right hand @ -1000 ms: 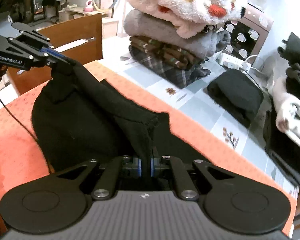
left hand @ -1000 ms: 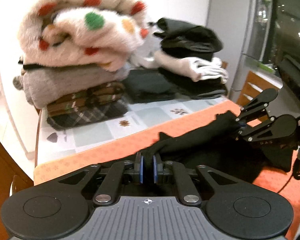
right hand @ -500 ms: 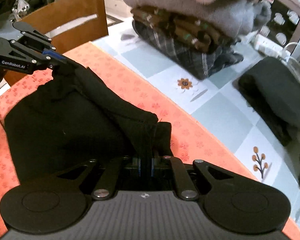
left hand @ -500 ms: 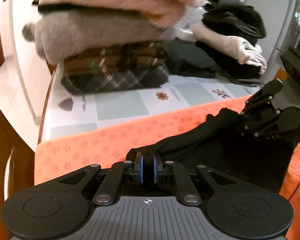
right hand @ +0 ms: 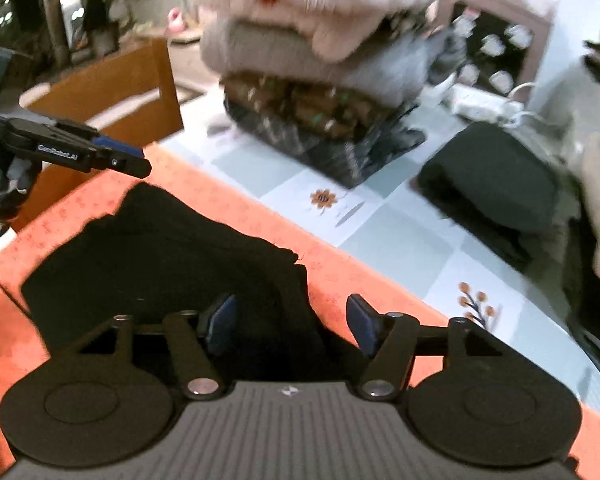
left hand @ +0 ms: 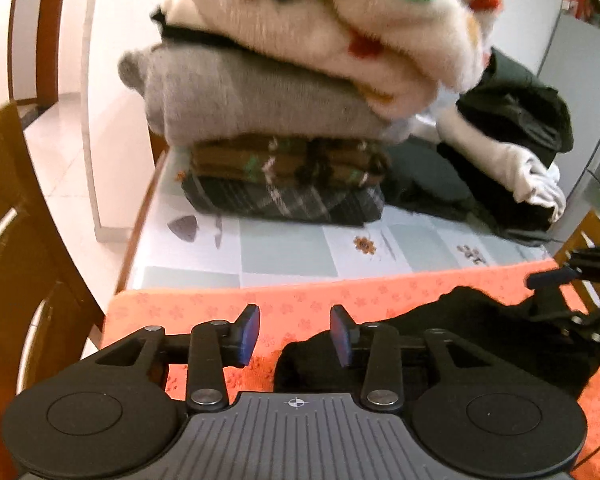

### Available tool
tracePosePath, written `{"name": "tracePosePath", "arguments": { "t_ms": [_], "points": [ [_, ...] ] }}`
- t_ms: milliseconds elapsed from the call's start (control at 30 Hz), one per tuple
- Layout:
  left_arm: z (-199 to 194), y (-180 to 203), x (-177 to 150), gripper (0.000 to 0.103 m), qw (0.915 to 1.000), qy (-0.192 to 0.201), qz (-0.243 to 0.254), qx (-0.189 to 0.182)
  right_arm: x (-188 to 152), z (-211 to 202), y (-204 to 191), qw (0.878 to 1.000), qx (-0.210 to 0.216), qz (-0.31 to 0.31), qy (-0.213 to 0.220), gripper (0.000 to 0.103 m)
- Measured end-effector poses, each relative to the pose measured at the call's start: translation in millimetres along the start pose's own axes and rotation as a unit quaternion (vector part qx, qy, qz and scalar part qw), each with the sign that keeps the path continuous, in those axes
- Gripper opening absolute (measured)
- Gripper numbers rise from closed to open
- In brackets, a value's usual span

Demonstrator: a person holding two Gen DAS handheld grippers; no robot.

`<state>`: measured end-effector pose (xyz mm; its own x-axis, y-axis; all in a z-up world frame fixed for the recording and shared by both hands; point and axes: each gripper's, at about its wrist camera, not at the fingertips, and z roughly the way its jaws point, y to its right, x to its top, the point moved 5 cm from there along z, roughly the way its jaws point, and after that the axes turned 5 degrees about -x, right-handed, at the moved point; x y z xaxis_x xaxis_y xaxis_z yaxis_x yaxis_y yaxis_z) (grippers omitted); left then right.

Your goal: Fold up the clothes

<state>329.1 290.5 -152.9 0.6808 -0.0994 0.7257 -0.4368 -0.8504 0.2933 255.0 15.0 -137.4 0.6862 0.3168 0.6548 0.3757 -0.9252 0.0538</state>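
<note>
L gripper (left hand: 294, 336) jaws opening, nothing pinched, black garment (right hand: 160, 256) edge just by its R pad, R gripper (right hand: 288, 322) jaws opening wide over garment, not clamped, garment flat on orange mat (left hand: 300, 300), tiled tablecloth (left hand: 284, 252) w/ folded stack (left hand: 284, 128) behind, wooden chair (right hand: 112, 88) beside table

We see the black garment (right hand: 148, 264) lying folded and flat on the orange mat (right hand: 236, 208) at the near edge of the bench (left hand: 284, 256) — a dark, matte knit, its far edge ragged and bunched, one corner rising to a small peak.
</note>
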Motion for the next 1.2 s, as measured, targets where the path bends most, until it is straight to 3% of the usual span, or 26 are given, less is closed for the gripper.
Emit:
{"name": "tracePosePath", "arguments": {
  "t_ms": [300, 500, 700, 900, 1000, 1033, 1067, 1200],
  "points": [
    [-49, 36, -8, 0.049, 1.0000, 0.007, -0.004, 0.003, -63, -86, 12, 0.998, -0.044, 0.030, 0.018, 0.072],
    [-67, 76, -23, 0.050, 0.9999, 0.004, 0.006, 0.008, -116, -124, 26, 0.997, -0.072, 0.015, 0.011, 0.072],
    [-80, 117, -45, 0.052, 0.9996, 0.001, -0.005, 0.028, -163, -143, 56, 0.994, -0.098, -0.040, -0.007, 0.072],
    [-87, 156, -69, 0.053, 0.9977, -0.002, -0.030, 0.061, -191, -129, 81, 0.985, -0.102, -0.135, -0.024, 0.071],
    [-92, 176, -80, 0.053, 0.9961, 0.002, -0.042, 0.078, -199, -116, 91, 0.979, -0.095, -0.178, -0.038, 0.051],
    [-93, 181, -84, 0.053, 0.9954, 0.002, -0.045, 0.084, -200, -112, 95, 0.976, -0.095, -0.189, -0.045, 0.027],
    [-94, 187, -88, 0.054, 0.9947, 0.002, -0.050, 0.090, -199, -110, 100, 0.976, -0.090, -0.193, -0.048, 0.016],
    [-97, 205, -98, 0.054, 0.9920, 0.005, -0.063, 0.109, -174, -120, 122, 0.980, -0.073, -0.185, -0.023, 0.010]
  ]
}}
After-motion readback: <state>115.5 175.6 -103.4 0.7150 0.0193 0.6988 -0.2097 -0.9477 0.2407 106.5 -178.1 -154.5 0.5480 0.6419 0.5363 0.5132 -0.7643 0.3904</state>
